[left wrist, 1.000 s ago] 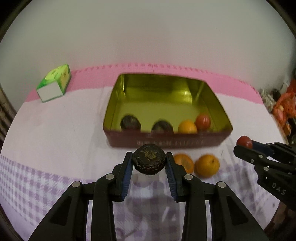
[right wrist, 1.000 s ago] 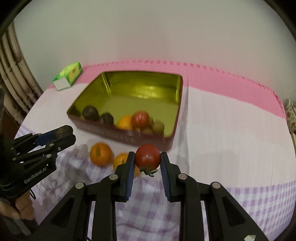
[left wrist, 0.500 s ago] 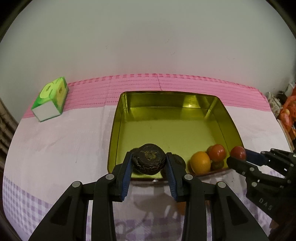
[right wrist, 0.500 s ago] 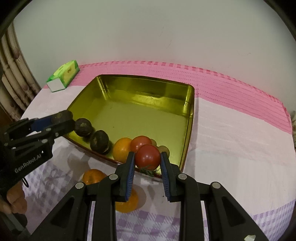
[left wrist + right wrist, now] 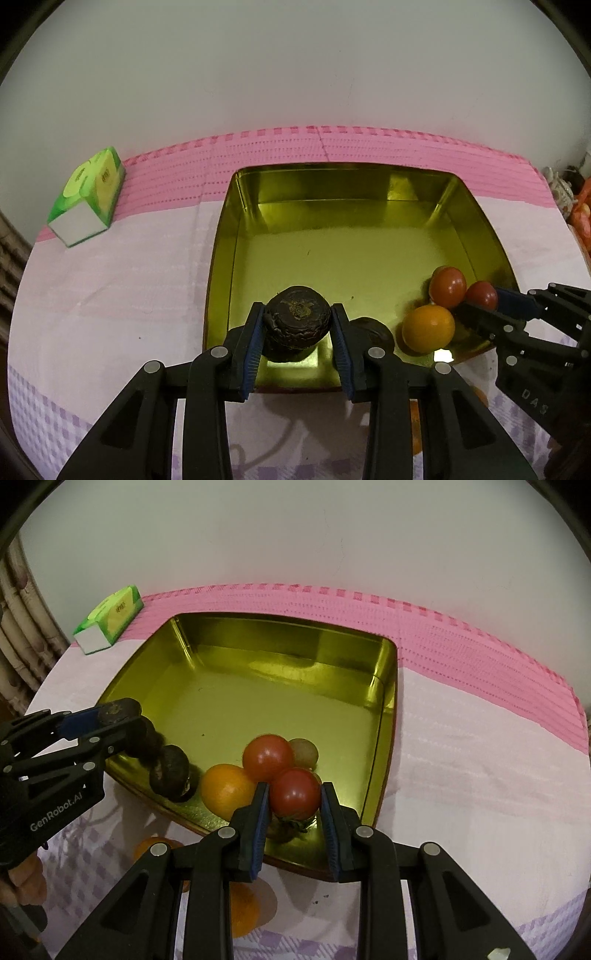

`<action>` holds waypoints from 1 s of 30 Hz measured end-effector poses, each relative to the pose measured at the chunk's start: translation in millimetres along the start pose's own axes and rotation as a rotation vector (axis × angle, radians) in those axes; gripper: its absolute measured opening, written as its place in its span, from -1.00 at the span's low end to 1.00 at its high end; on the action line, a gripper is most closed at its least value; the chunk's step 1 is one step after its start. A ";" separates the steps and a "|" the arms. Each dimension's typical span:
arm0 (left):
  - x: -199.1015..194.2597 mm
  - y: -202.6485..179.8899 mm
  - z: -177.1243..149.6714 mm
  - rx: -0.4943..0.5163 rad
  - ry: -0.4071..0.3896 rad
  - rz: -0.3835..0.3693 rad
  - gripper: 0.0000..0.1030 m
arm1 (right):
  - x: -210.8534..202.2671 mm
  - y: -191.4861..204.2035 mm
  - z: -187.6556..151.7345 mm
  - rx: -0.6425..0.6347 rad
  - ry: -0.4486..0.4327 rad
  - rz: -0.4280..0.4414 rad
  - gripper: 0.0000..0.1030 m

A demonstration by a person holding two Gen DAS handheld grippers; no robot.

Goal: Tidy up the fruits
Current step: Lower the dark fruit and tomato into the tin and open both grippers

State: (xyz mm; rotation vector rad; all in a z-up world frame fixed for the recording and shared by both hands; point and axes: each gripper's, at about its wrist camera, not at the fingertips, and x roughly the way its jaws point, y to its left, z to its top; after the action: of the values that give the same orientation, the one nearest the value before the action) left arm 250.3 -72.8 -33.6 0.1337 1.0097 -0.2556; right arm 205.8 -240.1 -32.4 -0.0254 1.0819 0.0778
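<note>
A gold tin tray [image 5: 362, 221] [image 5: 280, 664] stands on the table. My left gripper [image 5: 298, 325] is shut on a dark wrinkled fruit [image 5: 298, 319] and holds it over the tray's near edge. My right gripper [image 5: 293, 799] is shut on a red tomato [image 5: 295, 794] over the tray's near right corner. In the tray lie an orange [image 5: 225, 788] [image 5: 428, 328], another tomato [image 5: 267, 757] [image 5: 447, 286], a dark fruit [image 5: 170, 775] and a pale greenish fruit [image 5: 304, 751].
A green and white tissue box [image 5: 86, 201] [image 5: 109, 620] lies at the back left on the pink cloth. Two oranges [image 5: 243, 908] lie on the checked cloth in front of the tray. A wall stands close behind the table.
Both grippers have moved forward with their fruit, from in front of the tray to over its near edge. The grips have not changed.
</note>
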 end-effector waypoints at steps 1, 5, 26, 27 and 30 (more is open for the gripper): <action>1.8 0.0 0.0 0.001 0.002 0.001 -0.30 | 1.0 -0.4 -0.1 0.002 -0.001 0.001 -0.51; 7.9 -0.6 -1.5 0.012 0.007 0.019 -0.30 | 1.5 0.9 0.3 -0.006 -0.002 0.004 -0.50; -3.2 -5.6 -7.6 0.019 0.003 0.044 -0.17 | -15.3 2.9 -3.6 0.006 -0.033 0.005 -0.31; -5.8 -5.7 -8.7 0.017 0.000 0.043 -0.16 | -18.0 3.6 -4.6 0.005 -0.037 0.008 -0.31; -15.2 -5.8 -12.3 0.013 -0.011 0.042 -0.16 | -26.5 7.6 -7.9 0.002 -0.051 0.011 -0.31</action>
State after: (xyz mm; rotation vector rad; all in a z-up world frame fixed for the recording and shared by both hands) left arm 231.0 -73.3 -27.1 0.1652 0.9938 -0.2247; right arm 185.9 -234.3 -12.6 -0.0153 1.0310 0.0867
